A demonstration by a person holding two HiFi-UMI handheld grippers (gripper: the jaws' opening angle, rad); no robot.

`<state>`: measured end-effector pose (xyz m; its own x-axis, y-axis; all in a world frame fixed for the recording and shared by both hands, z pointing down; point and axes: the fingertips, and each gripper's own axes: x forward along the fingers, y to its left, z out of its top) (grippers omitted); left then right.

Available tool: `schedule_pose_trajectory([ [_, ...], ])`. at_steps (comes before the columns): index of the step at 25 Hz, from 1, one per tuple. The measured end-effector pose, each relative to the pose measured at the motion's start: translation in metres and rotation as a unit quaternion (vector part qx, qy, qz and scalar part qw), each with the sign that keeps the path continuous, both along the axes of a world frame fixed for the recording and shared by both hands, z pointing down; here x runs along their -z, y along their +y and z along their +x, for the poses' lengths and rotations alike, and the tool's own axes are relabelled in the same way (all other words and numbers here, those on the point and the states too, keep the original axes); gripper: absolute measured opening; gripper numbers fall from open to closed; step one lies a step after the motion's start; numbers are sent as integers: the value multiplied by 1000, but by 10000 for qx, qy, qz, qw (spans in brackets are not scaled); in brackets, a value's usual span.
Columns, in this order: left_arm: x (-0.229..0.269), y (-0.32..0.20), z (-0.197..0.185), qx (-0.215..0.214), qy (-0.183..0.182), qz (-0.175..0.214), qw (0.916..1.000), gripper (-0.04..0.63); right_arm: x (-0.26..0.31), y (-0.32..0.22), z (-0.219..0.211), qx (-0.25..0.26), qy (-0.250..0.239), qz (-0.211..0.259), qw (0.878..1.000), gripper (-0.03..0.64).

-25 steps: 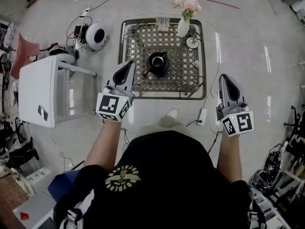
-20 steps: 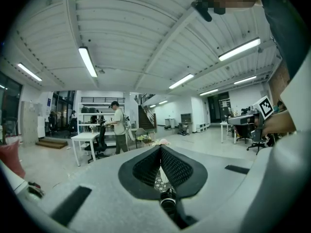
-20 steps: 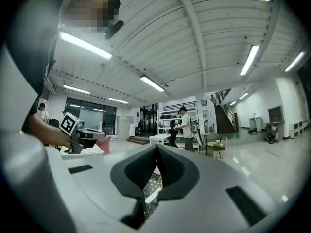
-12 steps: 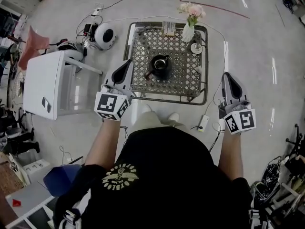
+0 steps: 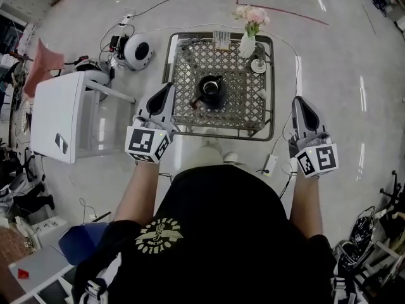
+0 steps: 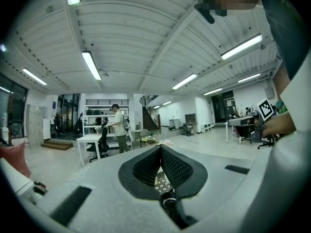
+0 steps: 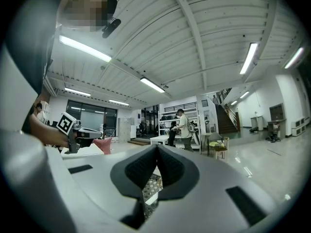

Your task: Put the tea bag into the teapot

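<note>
A black teapot [image 5: 211, 88] stands in the middle of a low table with a metal lattice top [image 5: 250, 109]. No tea bag can be made out; a small white striped item [image 5: 221, 40] sits at the table's far edge. My left gripper [image 5: 169, 86] hovers off the table's near left corner, jaws shut and empty, its pads [image 6: 167, 166] meeting at the tip. My right gripper [image 5: 297, 100] hangs over the floor just right of the table, shut on nothing. Both point level toward the room. The lattice top [image 6: 163, 186] shows through the gap under the left jaws.
A white vase of pink flowers [image 5: 248, 37] and a small white dish [image 5: 257, 65] stand at the table's far right. A white side table [image 5: 63, 119] is at the left, a round white device [image 5: 138, 49] and cables on the floor behind it, and a power strip [image 5: 269, 163] near my right.
The head view has shifted a little, so the table sits slightly lower in the picture. Both grippers keep the same stance and stay shut.
</note>
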<state>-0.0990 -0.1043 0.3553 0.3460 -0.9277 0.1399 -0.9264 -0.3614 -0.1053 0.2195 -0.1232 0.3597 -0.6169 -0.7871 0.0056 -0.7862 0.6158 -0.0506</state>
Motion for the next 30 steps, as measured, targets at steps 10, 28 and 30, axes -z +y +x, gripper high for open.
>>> schedule_pose_trajectory([
  [10,-7,-32,19,-334,5,-10,9994,-3,-9,-16,9,-199,69,-118,9997,6],
  [28,-45,-120,22,-726,60,-424,9964,-3,-45,-94,-3,-464,257,-488,9974,6],
  [30,-54,-128,20,-748,49,-512,9959,-3,-56,-102,-7,-450,313,-561,9969,6],
])
